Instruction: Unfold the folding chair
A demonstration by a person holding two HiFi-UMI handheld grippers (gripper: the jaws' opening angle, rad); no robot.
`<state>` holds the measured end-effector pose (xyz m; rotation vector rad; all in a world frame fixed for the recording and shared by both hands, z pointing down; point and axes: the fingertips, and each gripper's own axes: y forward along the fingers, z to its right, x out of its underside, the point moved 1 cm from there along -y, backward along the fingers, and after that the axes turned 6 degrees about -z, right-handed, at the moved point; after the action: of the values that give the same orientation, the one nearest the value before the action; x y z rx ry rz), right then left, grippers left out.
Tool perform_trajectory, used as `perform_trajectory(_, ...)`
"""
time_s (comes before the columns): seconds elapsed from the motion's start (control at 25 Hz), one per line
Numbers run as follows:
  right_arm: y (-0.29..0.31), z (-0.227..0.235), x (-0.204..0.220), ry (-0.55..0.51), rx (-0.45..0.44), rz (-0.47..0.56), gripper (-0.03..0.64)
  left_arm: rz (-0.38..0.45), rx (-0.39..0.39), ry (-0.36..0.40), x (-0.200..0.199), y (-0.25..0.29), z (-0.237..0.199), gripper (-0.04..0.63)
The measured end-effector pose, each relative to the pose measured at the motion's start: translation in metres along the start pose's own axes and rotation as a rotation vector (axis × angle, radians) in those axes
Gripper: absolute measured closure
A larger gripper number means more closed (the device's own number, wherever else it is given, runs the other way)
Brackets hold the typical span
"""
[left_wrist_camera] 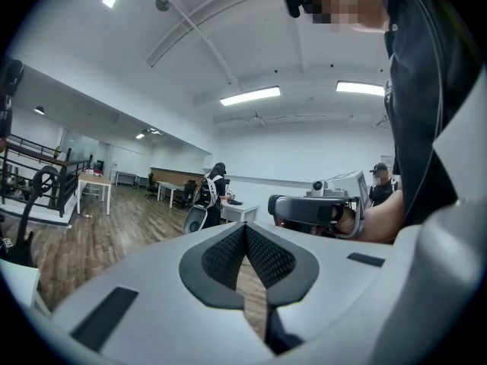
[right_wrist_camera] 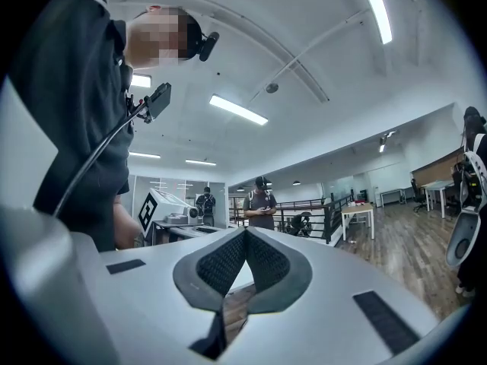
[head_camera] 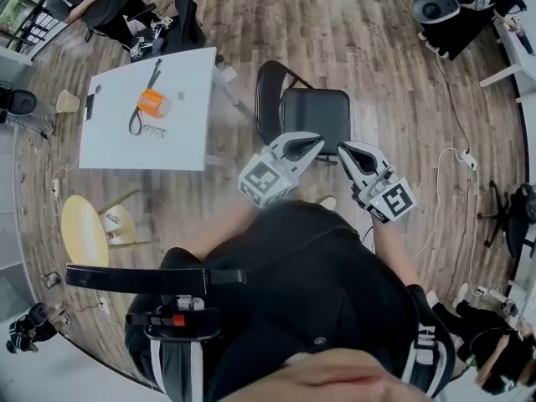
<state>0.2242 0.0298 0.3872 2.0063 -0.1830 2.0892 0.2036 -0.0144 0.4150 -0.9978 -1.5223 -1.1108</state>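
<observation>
A black folding chair (head_camera: 316,114) stands on the wood floor just beyond my hands, its seat lying flat and its backrest (head_camera: 270,90) to the left. I hold both grippers in front of my chest, level and pointing towards each other. The left gripper (head_camera: 316,144) is shut with nothing between its pads (left_wrist_camera: 228,255). The right gripper (head_camera: 343,149) is shut and empty too, with its pads (right_wrist_camera: 262,257) touching. Neither touches the chair. In the left gripper view the right gripper (left_wrist_camera: 313,208) faces it, and the left gripper's marker cube (right_wrist_camera: 156,207) shows in the right gripper view.
A white table (head_camera: 180,136) stands left of the chair, with an orange object (head_camera: 152,103), a strap and glasses on it. A yellow round seat (head_camera: 84,229) is at lower left. A cable (head_camera: 444,182) runs over the floor at right. A person (head_camera: 92,2) sits at the far left.
</observation>
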Motion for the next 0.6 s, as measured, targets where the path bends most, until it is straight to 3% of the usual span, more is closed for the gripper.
perform_trajectory(0.6,0.004,-0.010,0.010,0.030,-0.028,-0.010,0.609,-0.021,-0.051,-0.035,0.012,-0.016,0.004,0.591)
